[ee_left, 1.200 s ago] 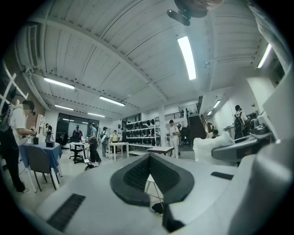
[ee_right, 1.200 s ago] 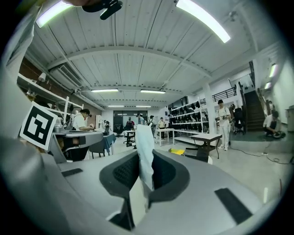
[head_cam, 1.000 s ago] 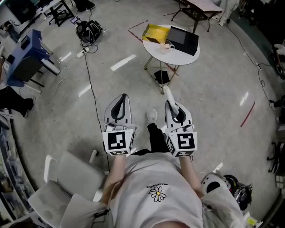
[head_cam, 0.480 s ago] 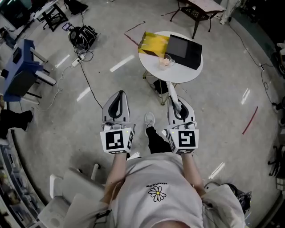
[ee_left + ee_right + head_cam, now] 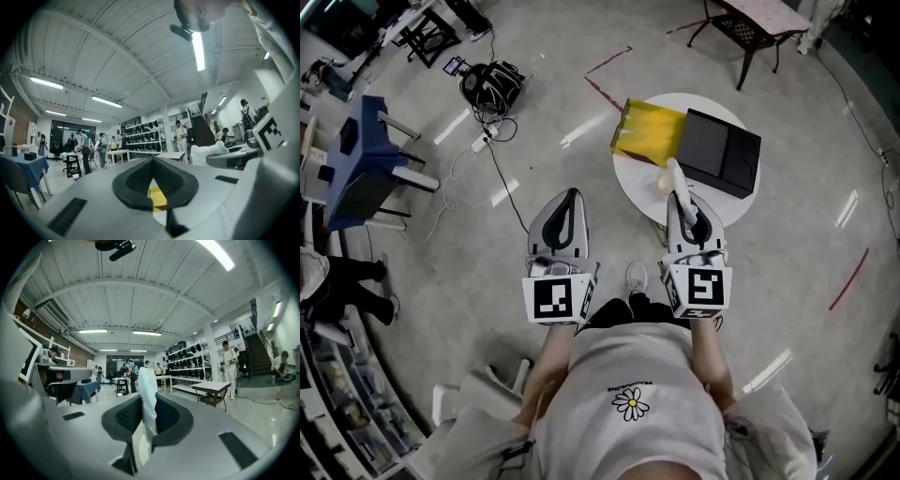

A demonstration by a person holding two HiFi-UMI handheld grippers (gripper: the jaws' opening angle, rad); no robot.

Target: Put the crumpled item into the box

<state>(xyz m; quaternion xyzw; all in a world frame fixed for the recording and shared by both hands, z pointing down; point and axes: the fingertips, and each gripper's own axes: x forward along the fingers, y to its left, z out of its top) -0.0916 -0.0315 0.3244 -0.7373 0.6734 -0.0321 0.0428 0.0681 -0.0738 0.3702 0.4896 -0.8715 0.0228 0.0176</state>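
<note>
Head view, carrying step. At left centre, my left gripper (image 5: 570,199) has its jaws together on nothing. Right of it, in the upper middle, a yellow bag (image 5: 649,138) lies on the round white table (image 5: 630,183). My right gripper (image 5: 682,202) pinches the white crumpled item (image 5: 672,174), which pokes out over the table's near edge. At upper right sits the black box (image 5: 720,152); I cannot tell whether it is open, and nothing shows inside. Next, I judge, the item must travel above the box.
</note>
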